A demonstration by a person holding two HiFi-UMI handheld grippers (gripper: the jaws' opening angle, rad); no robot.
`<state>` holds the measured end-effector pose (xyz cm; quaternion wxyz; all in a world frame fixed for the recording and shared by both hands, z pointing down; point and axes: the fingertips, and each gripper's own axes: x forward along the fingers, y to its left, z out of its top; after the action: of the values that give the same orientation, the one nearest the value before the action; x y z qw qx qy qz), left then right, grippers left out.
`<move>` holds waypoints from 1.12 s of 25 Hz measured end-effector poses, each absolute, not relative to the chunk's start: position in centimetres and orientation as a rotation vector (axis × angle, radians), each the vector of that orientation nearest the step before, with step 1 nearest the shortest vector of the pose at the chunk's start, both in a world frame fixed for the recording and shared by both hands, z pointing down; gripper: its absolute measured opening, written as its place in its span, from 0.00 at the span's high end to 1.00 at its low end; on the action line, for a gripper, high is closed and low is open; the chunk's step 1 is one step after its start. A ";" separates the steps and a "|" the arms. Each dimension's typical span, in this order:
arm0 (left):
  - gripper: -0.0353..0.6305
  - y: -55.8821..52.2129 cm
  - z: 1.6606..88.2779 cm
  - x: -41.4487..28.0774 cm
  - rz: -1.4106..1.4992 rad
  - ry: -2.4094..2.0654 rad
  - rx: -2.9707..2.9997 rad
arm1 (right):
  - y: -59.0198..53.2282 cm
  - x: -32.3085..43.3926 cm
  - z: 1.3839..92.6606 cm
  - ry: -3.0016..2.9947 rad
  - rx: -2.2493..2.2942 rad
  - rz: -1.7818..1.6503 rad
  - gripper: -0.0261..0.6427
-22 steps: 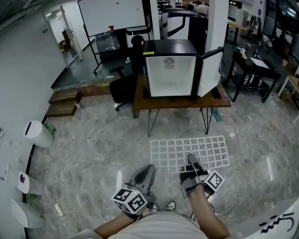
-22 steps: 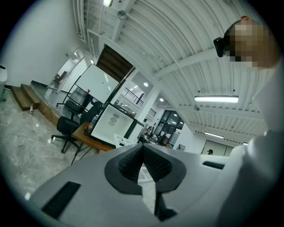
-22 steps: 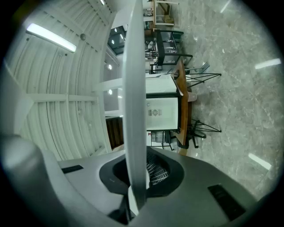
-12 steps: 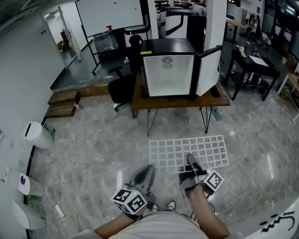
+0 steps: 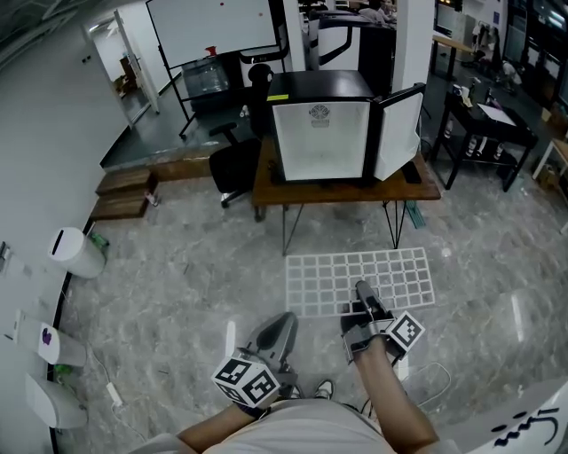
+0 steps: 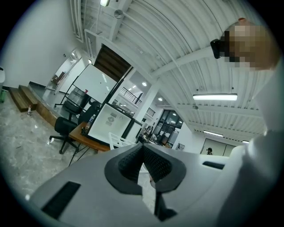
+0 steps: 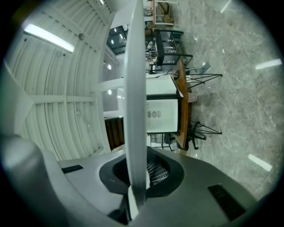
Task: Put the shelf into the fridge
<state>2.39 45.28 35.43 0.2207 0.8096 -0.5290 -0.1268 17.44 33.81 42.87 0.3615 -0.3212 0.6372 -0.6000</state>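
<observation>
**Wire shelf — held in right claw**

Item: white wire-grid shelf (image 5: 359,279), a flat lattice of small squares, held level above the marble floor (image 5: 177,266). Right gripper (image 5: 362,291) clamps its near edge, and the grid spreads toward 12 o'clock. Left gripper (image 6: 143,165) is closed and empty. Mini fridge (image 5: 321,133) — door (image 5: 397,133) open — stands further off at 12 o'clock on a wooden table (image 5: 426,189).

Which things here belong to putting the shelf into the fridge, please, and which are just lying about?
Job: shelf, held by right hand-held gripper; fridge, door open.
Lying about: office chair; whiteboard; white bin; wooden steps.
</observation>
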 end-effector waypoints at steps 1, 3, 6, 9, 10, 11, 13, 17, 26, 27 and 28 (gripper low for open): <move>0.94 45.1 35.5 2.7 -0.351 -1.463 2.239 | 33.2 17.4 42.9 1.646 -0.827 -1.549 0.89; 0.94 44.6 35.6 3.3 -0.350 -1.459 2.244 | 32.2 17.3 42.8 1.653 -0.819 -1.547 0.89; 0.94 43.9 35.6 3.8 -0.348 -1.459 2.243 | 30.7 16.7 42.6 1.653 -0.797 -1.547 0.89; 0.94 42.7 35.5 4.0 -0.352 -1.460 2.241 | 29.2 16.1 42.6 1.656 -0.795 -1.555 0.89; 0.94 42.2 35.5 4.0 -0.353 -1.458 2.241 | 28.6 15.9 42.6 1.656 -0.793 -1.556 0.89; 0.94 41.7 35.6 3.9 -0.353 -1.456 2.240 | 28.0 15.7 42.6 1.655 -0.791 -1.557 0.89; 0.94 40.4 36.0 3.6 -0.355 -1.453 2.235 | 26.6 15.3 42.9 1.653 -0.793 -1.560 0.89; 0.94 36.4 36.7 2.2 -0.360 -1.436 2.229 | 22.8 14.1 43.8 1.651 -0.818 -1.562 0.89; 0.94 23.7 37.6 -1.7 -0.338 -1.330 2.252 | 11.8 10.5 44.6 1.620 -0.879 -1.536 0.89; 0.94 22.5 37.6 -2.0 -0.334 -1.318 2.257 | 10.8 10.2 44.7 1.616 -0.887 -1.534 0.89; 0.94 21.4 37.6 -2.3 -0.331 -1.306 2.262 | 9.9 9.9 44.8 1.613 -0.894 -1.530 0.89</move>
<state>-2.30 21.44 37.56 0.2515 0.8316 -0.4800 -0.1216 9.91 9.87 44.76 0.3640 -0.3473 0.6270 -0.5948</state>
